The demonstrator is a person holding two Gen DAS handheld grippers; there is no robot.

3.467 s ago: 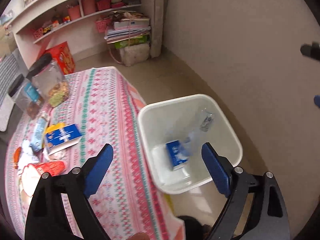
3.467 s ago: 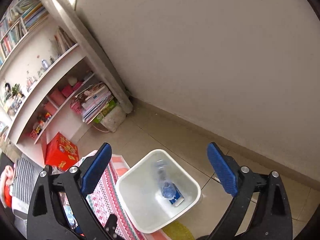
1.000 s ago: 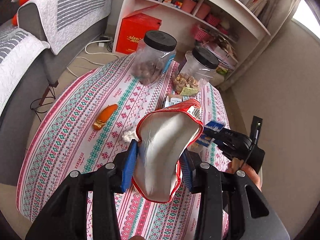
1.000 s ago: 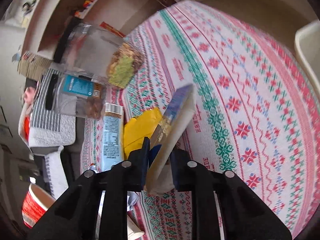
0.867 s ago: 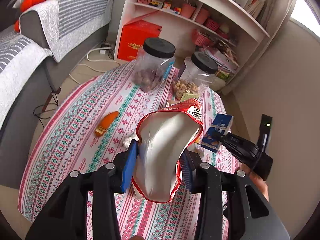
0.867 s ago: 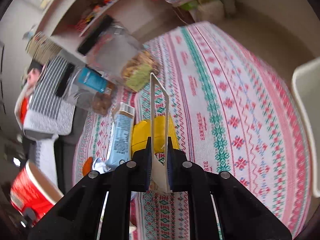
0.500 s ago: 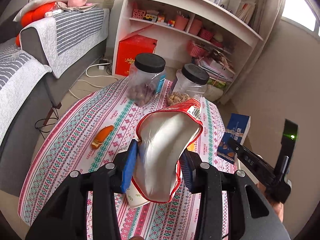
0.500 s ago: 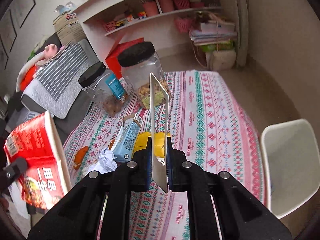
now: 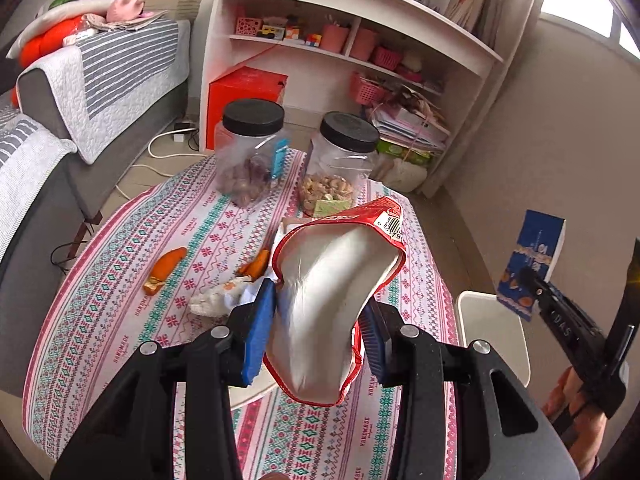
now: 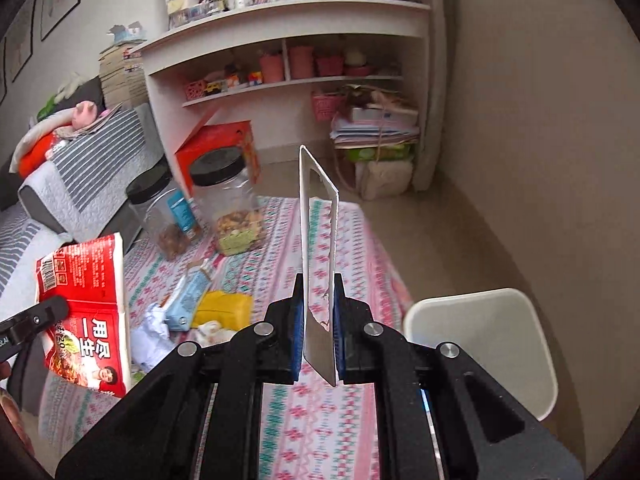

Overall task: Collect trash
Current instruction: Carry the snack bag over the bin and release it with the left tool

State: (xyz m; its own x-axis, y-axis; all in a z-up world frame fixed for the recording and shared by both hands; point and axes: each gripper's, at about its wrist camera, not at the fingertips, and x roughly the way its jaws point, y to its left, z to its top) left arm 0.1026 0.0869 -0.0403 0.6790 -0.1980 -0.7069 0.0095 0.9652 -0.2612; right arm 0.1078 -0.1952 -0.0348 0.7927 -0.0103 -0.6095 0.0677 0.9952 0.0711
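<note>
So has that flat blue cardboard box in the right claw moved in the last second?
Yes. The flat blue cardboard box, clamped in the right gripper, has swung off the patterned table rightward, toward the white plastic bin.

Two clear jars with black lids [image 9: 253,117] [image 9: 351,131] stand side by side on a patterned tablecloth [image 9: 120,264] at frame centre. Behind them, upper centre, a white shelf unit [image 9: 360,36] holds pink containers and small toys. A red box [image 9: 240,92] sits below it. A grey sofa with striped blanket [image 9: 120,68] occupies the upper left.
</note>
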